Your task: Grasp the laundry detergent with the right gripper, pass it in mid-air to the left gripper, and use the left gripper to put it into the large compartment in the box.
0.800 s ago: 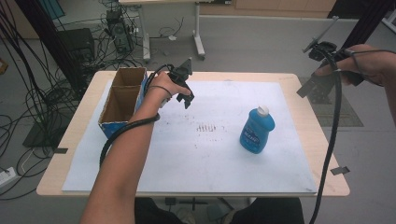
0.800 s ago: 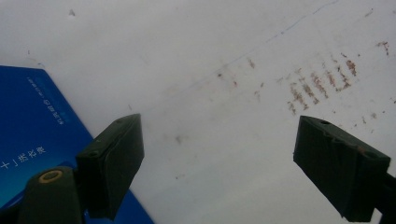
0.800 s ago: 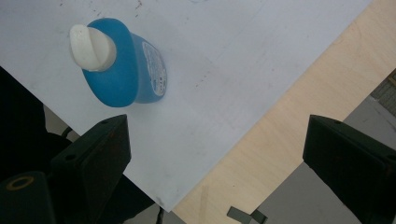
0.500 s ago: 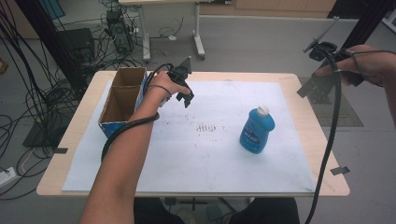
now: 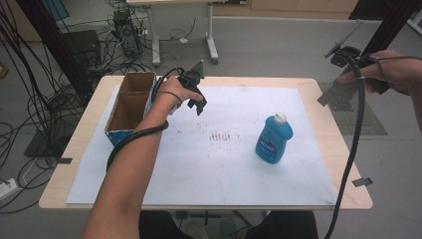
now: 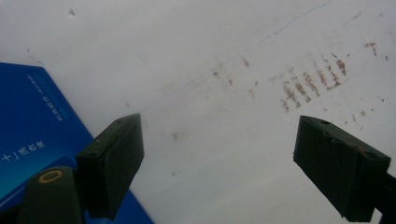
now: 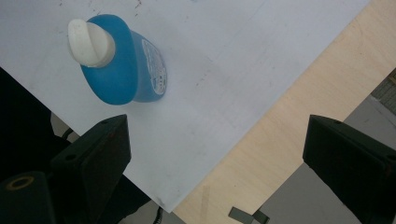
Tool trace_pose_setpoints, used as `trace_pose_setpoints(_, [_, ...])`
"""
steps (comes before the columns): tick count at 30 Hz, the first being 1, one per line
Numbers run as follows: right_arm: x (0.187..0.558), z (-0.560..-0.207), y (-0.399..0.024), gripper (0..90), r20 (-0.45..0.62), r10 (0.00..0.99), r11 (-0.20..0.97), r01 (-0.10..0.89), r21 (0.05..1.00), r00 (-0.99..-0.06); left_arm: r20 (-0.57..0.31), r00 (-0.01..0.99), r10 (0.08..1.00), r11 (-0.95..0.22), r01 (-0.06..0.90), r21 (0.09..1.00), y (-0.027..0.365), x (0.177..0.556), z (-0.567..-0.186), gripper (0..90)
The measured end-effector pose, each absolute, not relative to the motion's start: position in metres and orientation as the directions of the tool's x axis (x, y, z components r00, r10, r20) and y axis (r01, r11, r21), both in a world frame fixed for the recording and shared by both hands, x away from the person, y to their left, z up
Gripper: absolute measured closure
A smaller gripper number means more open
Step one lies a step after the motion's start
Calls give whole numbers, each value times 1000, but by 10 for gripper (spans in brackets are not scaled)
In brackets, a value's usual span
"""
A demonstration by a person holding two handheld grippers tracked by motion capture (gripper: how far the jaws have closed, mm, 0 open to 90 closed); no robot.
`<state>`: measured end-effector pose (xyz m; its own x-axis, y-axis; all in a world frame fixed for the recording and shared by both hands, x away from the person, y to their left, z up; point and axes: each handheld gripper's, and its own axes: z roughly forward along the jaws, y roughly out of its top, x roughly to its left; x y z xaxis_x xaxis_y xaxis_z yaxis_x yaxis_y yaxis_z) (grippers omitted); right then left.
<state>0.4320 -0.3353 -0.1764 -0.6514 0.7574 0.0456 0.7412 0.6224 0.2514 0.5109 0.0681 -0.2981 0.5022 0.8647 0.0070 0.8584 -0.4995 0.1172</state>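
1. The left gripper (image 5: 199, 105) is held above the white sheet (image 5: 209, 164) at the far left part of the table (image 5: 318, 99), just beside the open cardboard box (image 5: 130, 99).
2. Its jaws are seen standing apart in the left gripper view, with nothing between them; bare white sheet and a patch of brown smudges (image 6: 310, 81) are framed in the gap.
3. A blue side of the box (image 6: 32, 121) is caught at the left edge of that same view, close to the left jaw.
4. The right gripper (image 5: 343, 55) is held high off the table's far right corner, well apart from everything on the sheet.
5. Its jaws are likewise spread wide and empty, as seen in the right gripper view, with the sheet's edge and the wooden table (image 7: 280, 140) lying far below.
6. The blue bottle (image 5: 273, 138) is found upright on the sheet, right of centre, its white cap (image 7: 91, 42) on top and a label (image 7: 154, 65) on its side.
7. The bottle is touched by neither gripper; it is placed between the two, nearer the right one.
8. A black cable (image 5: 356, 129) is seen trailing down from the right gripper across the table's right edge.
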Motion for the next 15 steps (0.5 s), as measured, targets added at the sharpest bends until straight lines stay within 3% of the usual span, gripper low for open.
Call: trace_pose_setpoints(15, [423,-192,-345,75,52,759,622,746,237,-649,-11,498,867,-493,862,119,79,487,-299,158])
